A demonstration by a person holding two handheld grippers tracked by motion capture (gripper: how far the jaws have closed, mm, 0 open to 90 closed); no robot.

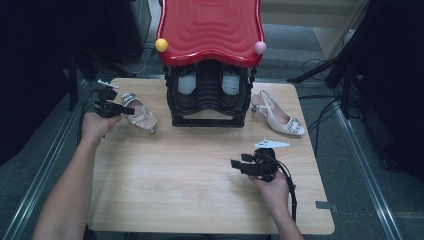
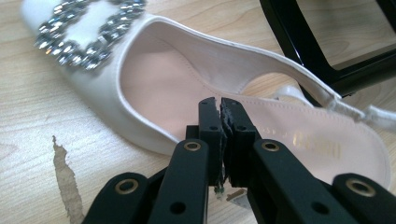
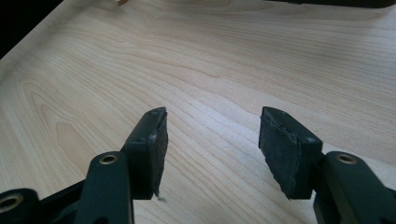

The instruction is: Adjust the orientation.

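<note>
Wooden table (image 1: 200,190): near its far-left corner the left gripper (image 2: 219,105), jaws pressed together, pinches the left shoe (image 2: 154,79) rim; the right gripper (image 3: 210,135) waits open.

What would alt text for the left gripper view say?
The left gripper, black jaws pressed together, sits over the pale insole of a white slingback shoe with a rhinestone buckle lying on a light wooden table; a black rack frame crosses behind.
</note>
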